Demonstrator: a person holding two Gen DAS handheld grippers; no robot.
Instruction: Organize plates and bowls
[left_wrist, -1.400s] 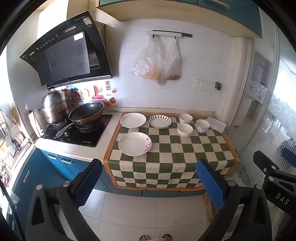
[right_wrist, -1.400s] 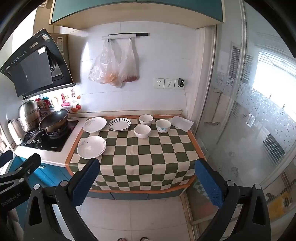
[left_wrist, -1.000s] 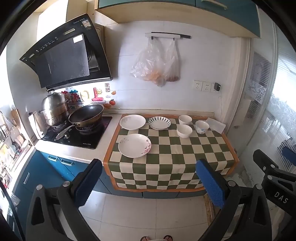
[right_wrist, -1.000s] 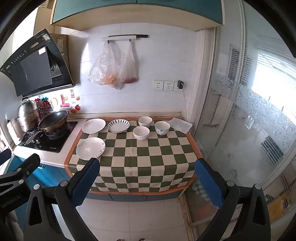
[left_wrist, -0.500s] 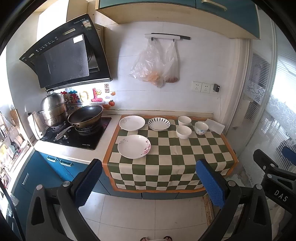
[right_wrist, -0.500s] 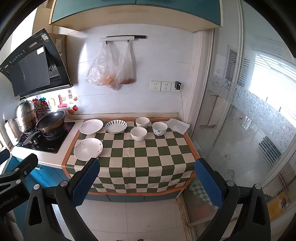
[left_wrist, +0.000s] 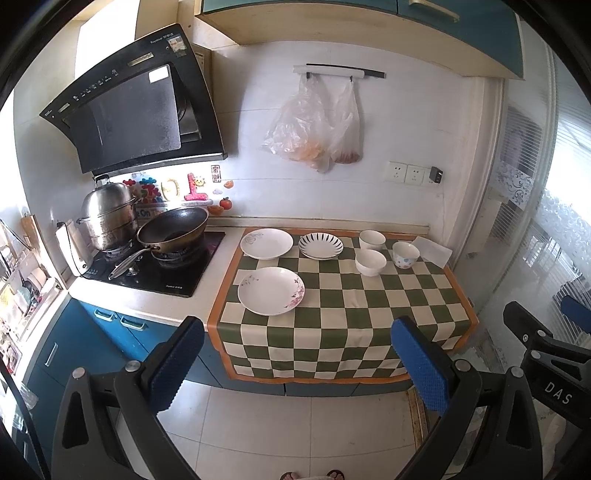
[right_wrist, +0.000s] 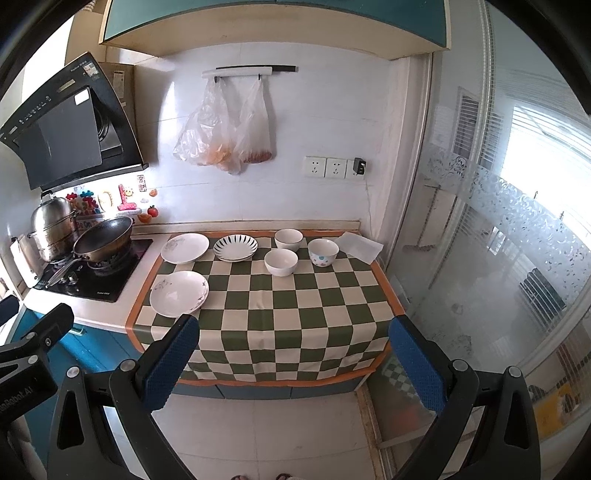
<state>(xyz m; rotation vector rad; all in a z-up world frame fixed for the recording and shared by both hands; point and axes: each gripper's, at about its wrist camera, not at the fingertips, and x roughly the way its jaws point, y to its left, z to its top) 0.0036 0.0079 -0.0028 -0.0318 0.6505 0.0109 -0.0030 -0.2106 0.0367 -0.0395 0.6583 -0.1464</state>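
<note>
both grippers, left gripper and right gripper, gape wide, empty.

A green-and-cream checked cloth with an orange border covers the desk. On it, the near plate is white with pink flowers at its rim, the far-left plate white with a faint grey motif, and the striped plate white with dark radiating strokes. Two bowls are plain white; the dotted bowl has coloured spots. Both grippers' pads are blue on black frames. The cabinets are blue.
</note>
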